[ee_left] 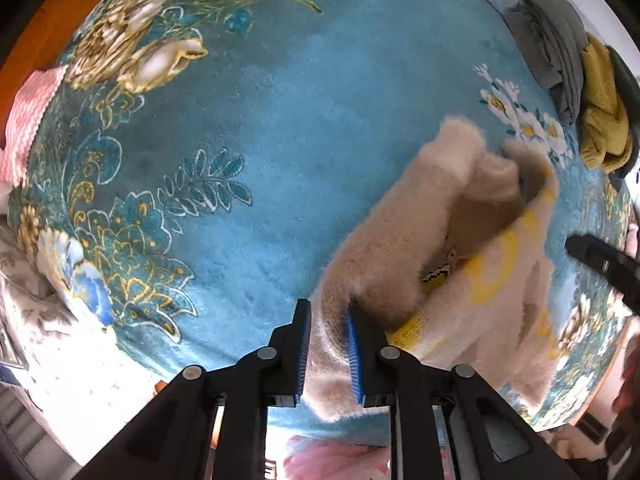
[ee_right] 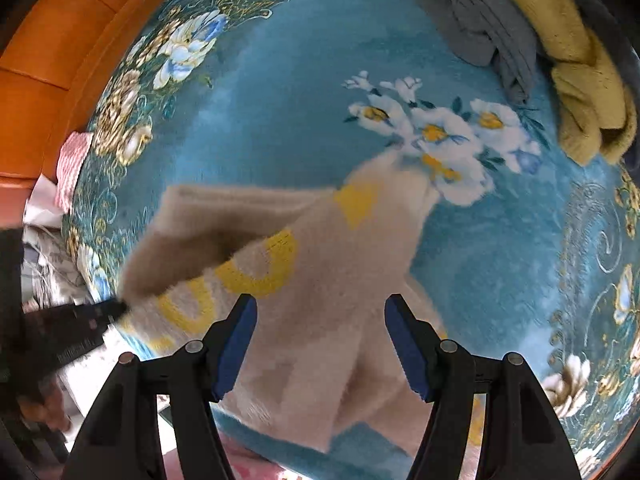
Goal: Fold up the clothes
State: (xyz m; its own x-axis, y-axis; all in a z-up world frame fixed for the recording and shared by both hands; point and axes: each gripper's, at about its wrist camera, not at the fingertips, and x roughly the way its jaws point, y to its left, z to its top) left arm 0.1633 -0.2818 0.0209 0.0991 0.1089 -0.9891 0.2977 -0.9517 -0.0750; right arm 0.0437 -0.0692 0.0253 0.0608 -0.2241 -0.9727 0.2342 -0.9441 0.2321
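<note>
Two grippers work over a teal floral blanket [ee_left: 304, 128]. The left gripper [ee_left: 329, 354] has its blue pads narrowed onto a fuzzy edge of the beige sweater [ee_left: 452, 248], pinching it. The right gripper [ee_right: 321, 346] hangs above the sweater's body with its fingers spread wide, holding nothing. The sweater, with yellow markings, lies rumpled on the blanket's near side. A grey garment [ee_right: 480, 28] and a mustard one [ee_right: 576, 80] sit at the far corner, well apart.
</note>
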